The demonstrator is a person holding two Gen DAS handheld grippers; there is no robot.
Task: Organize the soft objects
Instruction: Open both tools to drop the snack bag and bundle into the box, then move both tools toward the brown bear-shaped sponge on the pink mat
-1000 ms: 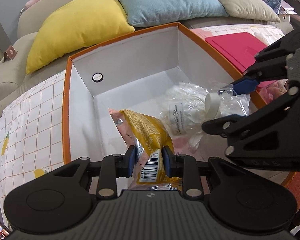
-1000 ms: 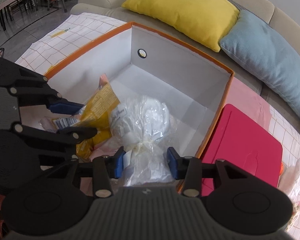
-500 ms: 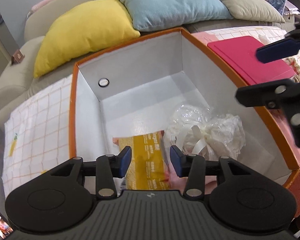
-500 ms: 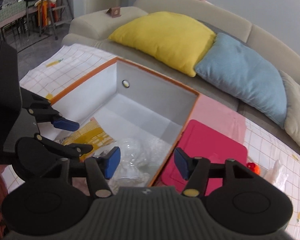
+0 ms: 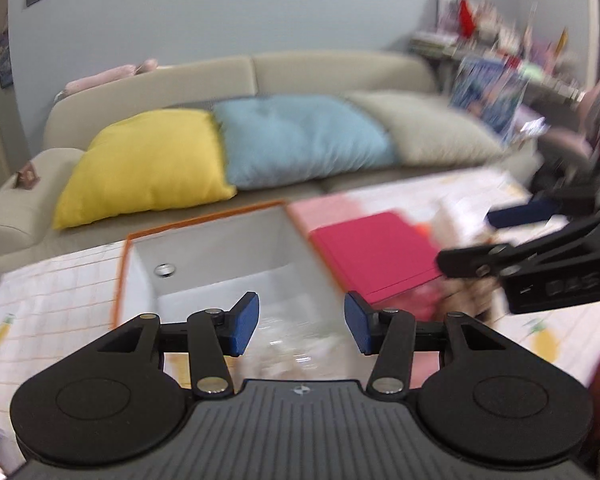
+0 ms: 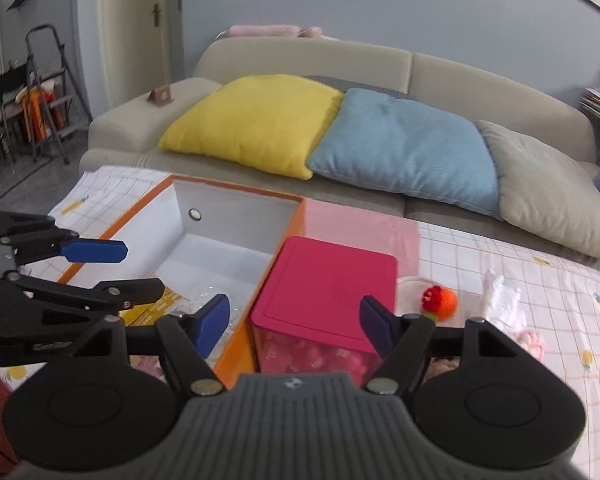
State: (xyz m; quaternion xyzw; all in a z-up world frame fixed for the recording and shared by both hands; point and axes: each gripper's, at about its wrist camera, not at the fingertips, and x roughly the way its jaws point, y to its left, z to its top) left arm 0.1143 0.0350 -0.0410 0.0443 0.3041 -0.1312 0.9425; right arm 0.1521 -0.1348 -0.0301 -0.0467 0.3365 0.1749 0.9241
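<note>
Left wrist view: left gripper spread wide, empty, above orange-rimmed white storage box; blurred clear plastic bag inside.

Right wrist view: right gripper released, empty, over pink-lidded clear bin beside box; orange knitted ball and white cloth on checked tablecloth.

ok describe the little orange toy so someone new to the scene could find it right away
Start at the orange-rimmed box on the checked tablecloth and go right, past the pink-lidded container beside it. The small orange ball toy lies just beyond; its red top marks it out from the white bundle further right.
</note>
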